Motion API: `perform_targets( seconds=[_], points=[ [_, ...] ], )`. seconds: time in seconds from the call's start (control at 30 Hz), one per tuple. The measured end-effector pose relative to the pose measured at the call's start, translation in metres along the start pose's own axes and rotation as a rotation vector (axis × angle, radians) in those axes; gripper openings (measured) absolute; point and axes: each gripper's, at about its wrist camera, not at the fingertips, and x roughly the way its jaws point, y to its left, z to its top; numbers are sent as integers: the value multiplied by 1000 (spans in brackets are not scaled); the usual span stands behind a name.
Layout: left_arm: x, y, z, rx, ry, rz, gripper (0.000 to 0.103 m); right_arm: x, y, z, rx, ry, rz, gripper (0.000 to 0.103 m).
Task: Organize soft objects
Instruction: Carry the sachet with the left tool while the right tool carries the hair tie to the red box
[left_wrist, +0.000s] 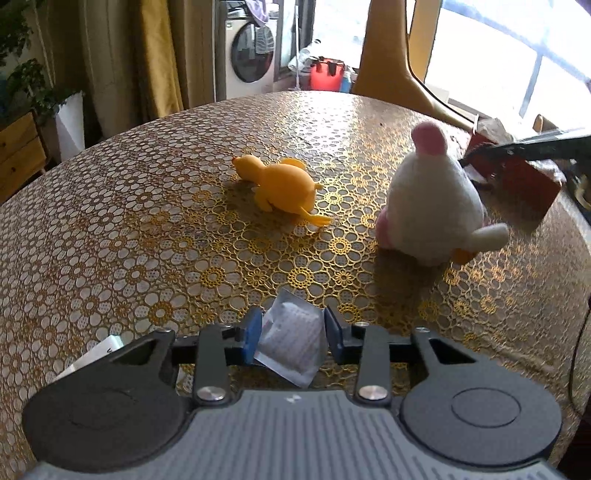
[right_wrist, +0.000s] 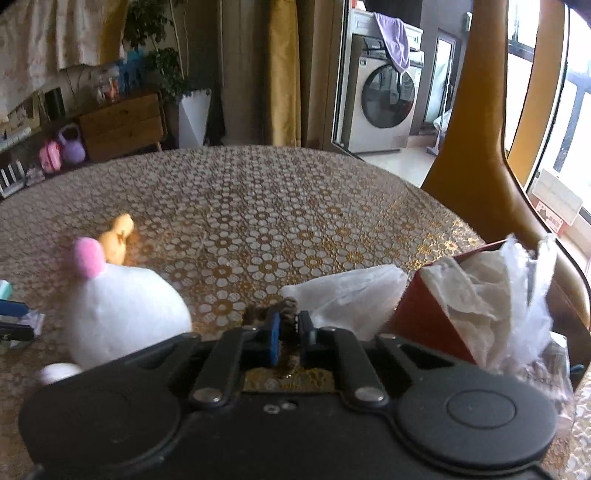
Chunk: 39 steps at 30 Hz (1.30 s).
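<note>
Soft objects lie spread over a round table (left_wrist: 147, 229) covered with a gold-and-white floral lace cloth. Left wrist view: the left tool (left_wrist: 293, 332) holds a small white padded sachet (left_wrist: 291, 343) between its blue pads, both pads touching the sachet's sides, near the table's close edge. Beyond it, toward the middle of the table, rests a yellow rubber duck-like toy (left_wrist: 284, 186). To its right stands a white plush toy (left_wrist: 436, 206) with a pink ear and pink underside, well apart from the duck. Just behind the plush sits a red tissue box (left_wrist: 524, 184), with the dark fingers of the right tool reaching in beside it.

Right wrist view: the right tool (right_wrist: 288, 332) has its blue pads pressed nearly together on a small brown, knotted or beaded item (right_wrist: 286, 314); what it is cannot be told. A crumpled clear plastic bag (right_wrist: 351, 299) lies just beyond the pads, and white tissue and plastic spill from the red box at right. The white plush sits at left, the yellow toy behind it. A washing machine (right_wrist: 384, 103) stands in the background.
</note>
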Motion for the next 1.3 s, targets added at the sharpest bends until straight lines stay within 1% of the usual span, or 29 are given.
perform_targets(
  seconds=[0.3,0.47,0.7,0.87,1.1,1.2,1.3],
  points=[
    [-24,5,6,-127,-18,-23,36,-56,-6,-3,14,-62,35,8],
    [-43,-9,14,-143,-40,-28,36,-86,-8,-5,18,-100,48,8],
    [-69,-43,37,-121,-89,-32,36,-126,-16,-8,40,-153,68,8],
    [-82,-74,58,-83,-118,-53,36,-147,-27,-10,40,-177,65,8],
    [-86,-133,88,-10,-140,-80,36,-171,-49,-16,56,-210,40,8],
    [-85,-162,100,16,-158,-101,36,-175,-61,-18,61,-214,23,8],
    [-81,-183,109,39,-171,-117,36,-179,-73,-20,72,-218,8,8]
  ],
)
